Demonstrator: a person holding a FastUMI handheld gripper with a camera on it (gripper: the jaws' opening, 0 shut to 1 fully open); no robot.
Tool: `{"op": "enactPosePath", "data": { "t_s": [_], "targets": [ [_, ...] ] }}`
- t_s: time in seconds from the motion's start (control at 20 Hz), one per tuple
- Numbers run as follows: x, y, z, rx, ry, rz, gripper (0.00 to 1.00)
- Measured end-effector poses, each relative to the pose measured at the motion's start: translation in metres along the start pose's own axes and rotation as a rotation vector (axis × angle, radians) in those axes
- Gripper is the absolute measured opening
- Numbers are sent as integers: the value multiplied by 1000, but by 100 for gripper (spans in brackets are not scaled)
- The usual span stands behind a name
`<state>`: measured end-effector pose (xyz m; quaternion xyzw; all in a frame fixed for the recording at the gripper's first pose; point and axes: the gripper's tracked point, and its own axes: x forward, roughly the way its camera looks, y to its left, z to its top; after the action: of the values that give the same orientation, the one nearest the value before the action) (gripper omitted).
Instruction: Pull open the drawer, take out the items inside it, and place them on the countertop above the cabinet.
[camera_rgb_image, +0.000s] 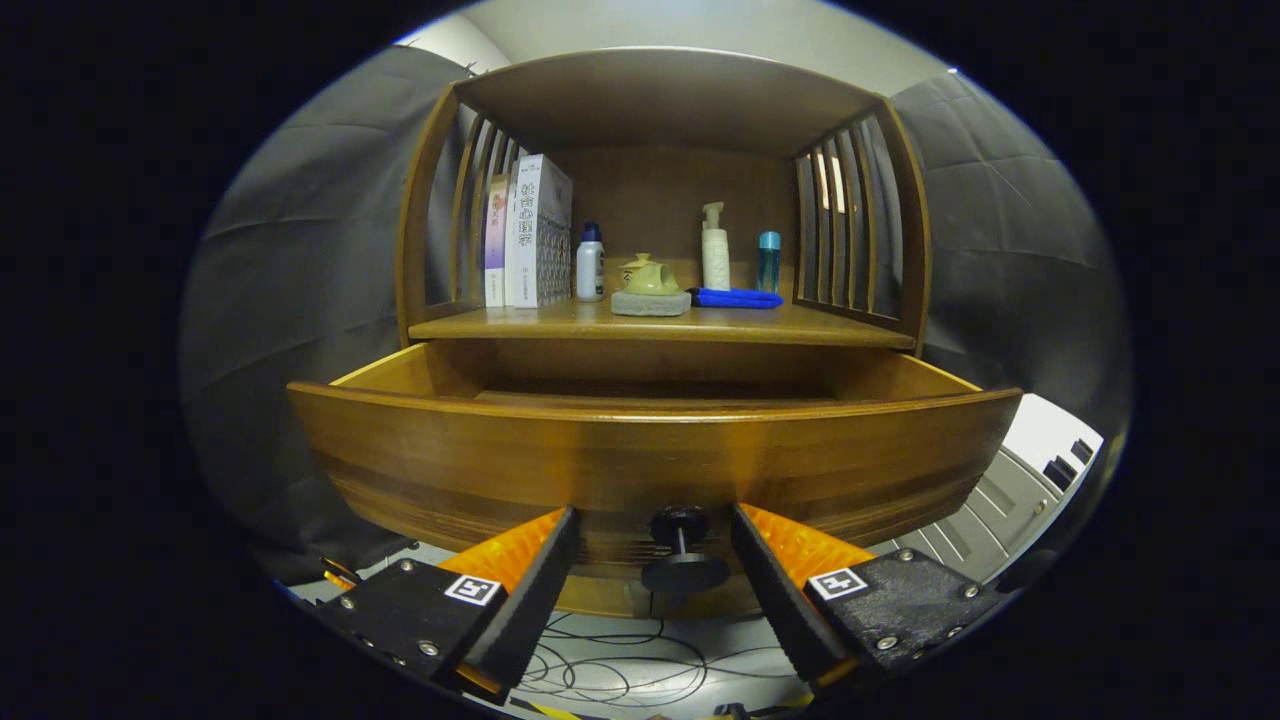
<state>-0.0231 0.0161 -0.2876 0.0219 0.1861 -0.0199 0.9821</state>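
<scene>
Gripper (655, 535): fingers spread apart, one on each side of the drawer knob, neither pressing on it; nothing held.
Knob (682, 550): dark, round, on a short stem, sits in the gap between the fingers, low on the drawer front.
Cables (620, 665): thin dark loops on the pale floor below the fingers.
Drawer (650, 460): wooden, pulled out toward the gripper; curved front panel just ahead of the fingertips; side walls run back to the cabinet. Inside mostly hidden behind the front panel, contents cannot be made out.
Countertop (560, 322): wooden shelf surface directly above the drawer opening, under a wooden canopy with slatted sides.
Books (530, 245): standing upright at the left end of the countertop, against the slats.
Small white bottle (590, 265): blue cap, just right of the books.
Teapot (650, 277): yellowish, resting on a grey block at the middle.
Blue item (735, 297): lying flat, just right of the block.
Pump bottle (714, 250): white, upright, behind the blue item.
Blue bottle (768, 260): upright, near the right slats.
</scene>
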Motion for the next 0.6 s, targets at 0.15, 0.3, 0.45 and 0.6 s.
{"op": "enactPosePath", "data": {
  "t_s": [0.15,0.3,0.45,0.6],
  "targets": [
    [23,2,4,14,-12,-3,95],
    [41,-1,10,7,-8,1,95],
    [59,-2,15,1,-9,3,96],
    [78,-5,19,-38,-10,-5,95]
  ]
}}
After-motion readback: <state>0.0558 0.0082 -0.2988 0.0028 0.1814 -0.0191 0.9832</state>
